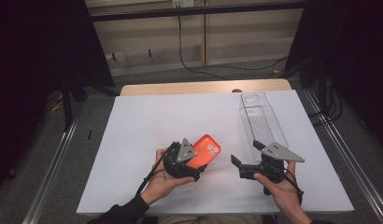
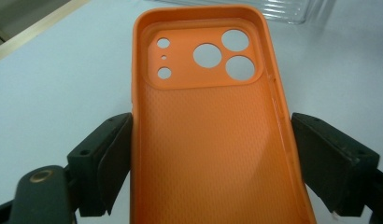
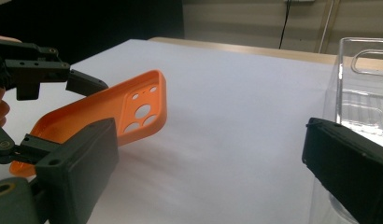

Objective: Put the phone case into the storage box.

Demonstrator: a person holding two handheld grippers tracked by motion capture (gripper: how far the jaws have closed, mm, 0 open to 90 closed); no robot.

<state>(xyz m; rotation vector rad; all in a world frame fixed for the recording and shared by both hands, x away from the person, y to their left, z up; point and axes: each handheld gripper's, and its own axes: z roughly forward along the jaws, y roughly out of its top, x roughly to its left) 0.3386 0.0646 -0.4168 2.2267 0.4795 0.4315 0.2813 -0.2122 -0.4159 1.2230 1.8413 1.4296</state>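
Orange phone case sits clamped across its sides by the left gripper, hollow side up and raised off the table, perhaps for the spread, empty right gripper to reach.

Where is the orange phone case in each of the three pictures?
High view: the orange phone case sits low in the middle, held by the left tongs.
Left gripper view: it fills the centre, between the two black jaws.
Right gripper view: it is at the left, tilted up off the table.
Shared landmark: the clear plastic box.
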